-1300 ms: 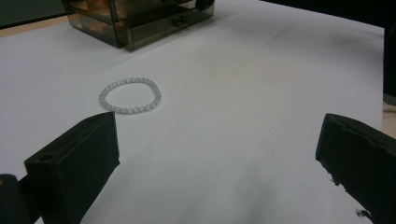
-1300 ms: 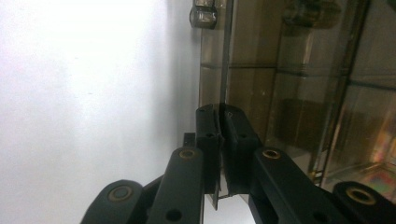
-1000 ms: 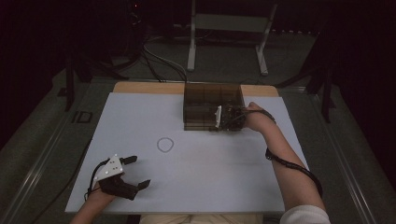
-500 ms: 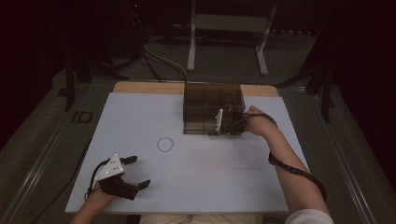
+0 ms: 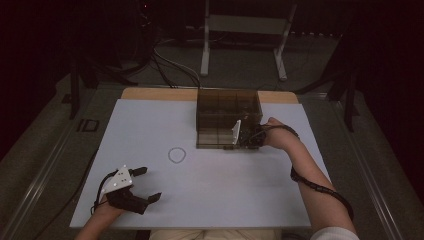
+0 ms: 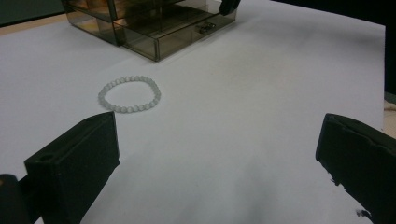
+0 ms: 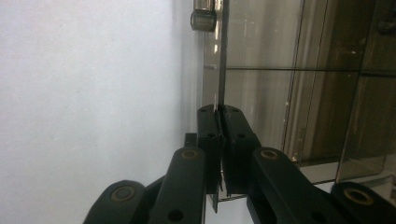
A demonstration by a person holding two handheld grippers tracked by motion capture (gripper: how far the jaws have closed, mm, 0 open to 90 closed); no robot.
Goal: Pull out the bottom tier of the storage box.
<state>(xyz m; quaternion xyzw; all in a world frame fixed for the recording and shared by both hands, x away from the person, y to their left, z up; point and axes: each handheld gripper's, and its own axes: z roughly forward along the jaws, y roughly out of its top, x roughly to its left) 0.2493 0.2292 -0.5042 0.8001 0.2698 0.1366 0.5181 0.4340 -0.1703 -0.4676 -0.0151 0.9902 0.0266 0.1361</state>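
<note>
Your right gripper (image 7: 219, 114) pinches the smoky organiser box's (image 5: 227, 107) drawer front (image 7: 218, 70), left gripper (image 5: 137, 185) wide near its bracelet (image 6: 129, 94); a skewed pull could drag the box

Dim lab, white table (image 5: 210, 200), floor cables (image 5: 170, 62)

Right gripper (image 5: 239, 136) pad tips hidden in high view by its own body and the smoked organiser box (image 5: 227, 107). Box contents too dim to ID; the box is cropped at top edge in left gripper view.
</note>
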